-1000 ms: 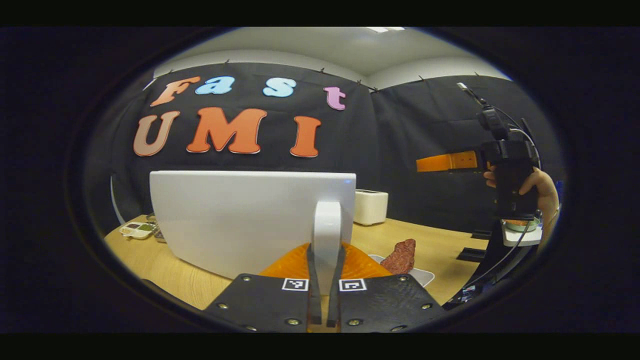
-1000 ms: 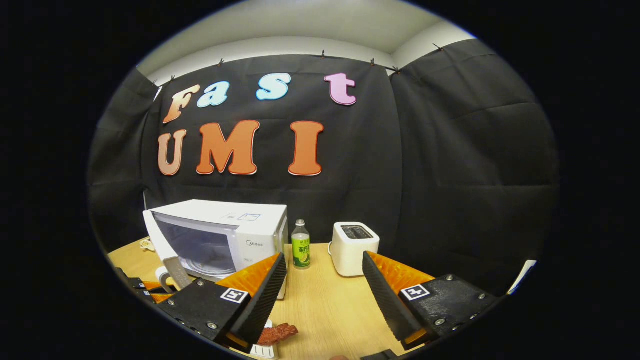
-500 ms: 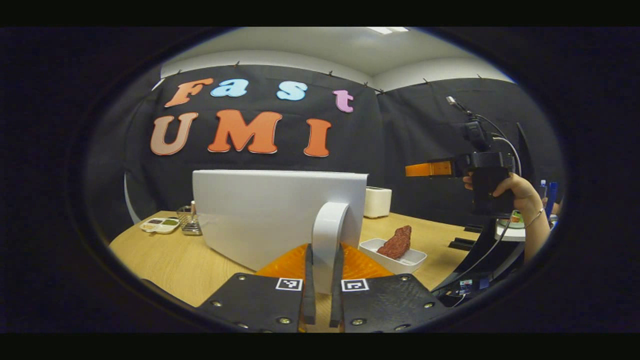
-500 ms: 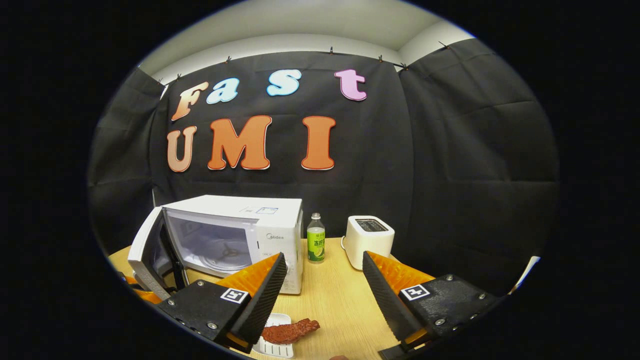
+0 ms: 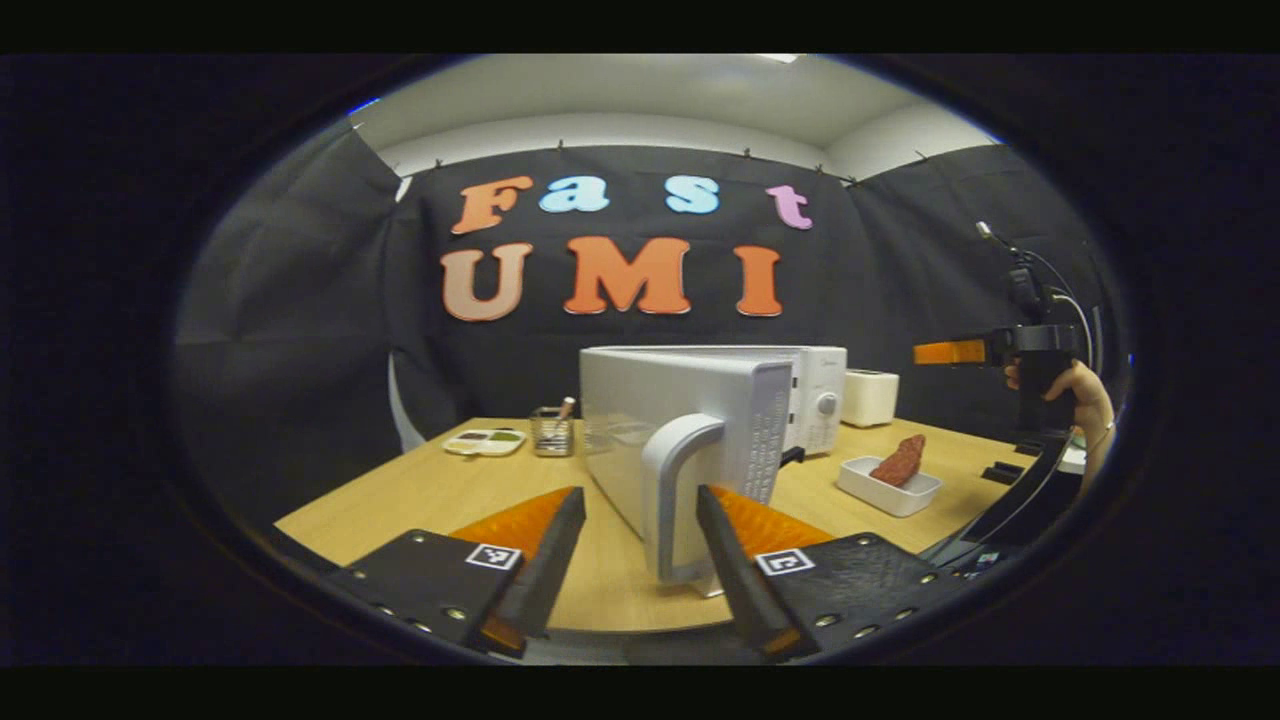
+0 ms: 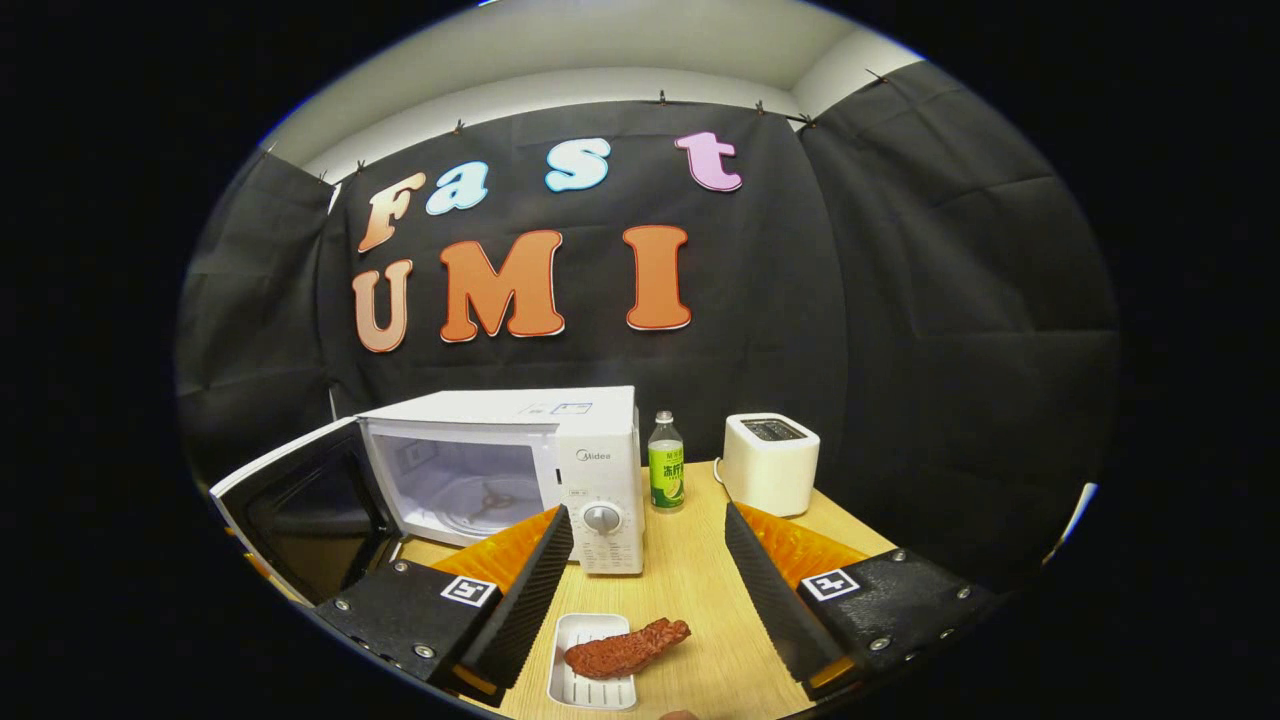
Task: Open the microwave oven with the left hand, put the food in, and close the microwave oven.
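In the left gripper view we see, far left on the light wooden table (image 5: 420, 490), a small white palette-like tray (image 5: 485, 441) and a wire mesh holder (image 5: 547, 431) just beside it. Next comes the white microwave oven (image 5: 800, 395) with its door (image 5: 690, 420) swung wide open, edge-on to us, the white curved handle (image 5: 672, 500) standing between the spread fingers of our left gripper (image 5: 628, 560); the fingers are parted and we cannot tell whether either touches the handle. Further right, a white toaster (image 5: 868, 396) stands near the oven, and the reddish-brown piece of food (image 5: 900, 461) lies in a shallow white rectangular dish (image 5: 888, 488) on the table, well apart from the oven's cavity. At the far right a hand (image 5: 1080, 400) holds the right gripper (image 5: 945, 352) raised above the table. In the right gripper view, the open door (image 6: 300, 500) hangs at the left, the lit cavity with its glass turntable (image 6: 485, 497) beside it, then a clear bottle with a green label (image 6: 665, 475) and the toaster (image 6: 768, 450). Our right gripper (image 6: 645, 590) is open, holding nothing, with the food (image 6: 625, 648) in its dish (image 6: 590, 680) on the table below, between its fingers.
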`<move>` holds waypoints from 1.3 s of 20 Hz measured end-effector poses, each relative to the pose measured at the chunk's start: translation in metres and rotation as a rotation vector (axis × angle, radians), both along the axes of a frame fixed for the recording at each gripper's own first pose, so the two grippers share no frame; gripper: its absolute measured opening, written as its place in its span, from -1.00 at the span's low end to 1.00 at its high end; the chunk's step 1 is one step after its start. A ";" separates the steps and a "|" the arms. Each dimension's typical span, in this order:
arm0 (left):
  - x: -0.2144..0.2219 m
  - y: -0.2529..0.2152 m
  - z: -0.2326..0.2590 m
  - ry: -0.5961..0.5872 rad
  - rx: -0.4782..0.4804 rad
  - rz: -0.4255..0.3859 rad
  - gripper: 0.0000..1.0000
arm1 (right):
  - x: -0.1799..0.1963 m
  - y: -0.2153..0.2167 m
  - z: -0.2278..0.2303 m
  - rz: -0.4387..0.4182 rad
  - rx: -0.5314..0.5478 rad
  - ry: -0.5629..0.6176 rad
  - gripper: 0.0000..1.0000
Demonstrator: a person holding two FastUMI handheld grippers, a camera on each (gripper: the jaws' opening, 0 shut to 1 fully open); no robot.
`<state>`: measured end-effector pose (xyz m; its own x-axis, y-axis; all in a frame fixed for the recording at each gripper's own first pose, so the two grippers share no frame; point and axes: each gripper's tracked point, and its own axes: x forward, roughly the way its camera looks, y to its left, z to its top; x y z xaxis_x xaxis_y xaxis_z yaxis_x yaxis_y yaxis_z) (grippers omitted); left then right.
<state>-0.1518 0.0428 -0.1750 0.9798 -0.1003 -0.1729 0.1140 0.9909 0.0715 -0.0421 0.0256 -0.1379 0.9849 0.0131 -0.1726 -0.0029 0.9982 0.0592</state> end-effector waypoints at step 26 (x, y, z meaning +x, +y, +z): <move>0.002 0.145 0.014 -0.025 -0.072 0.289 0.86 | 0.014 -0.004 -0.160 -0.069 0.678 0.356 0.35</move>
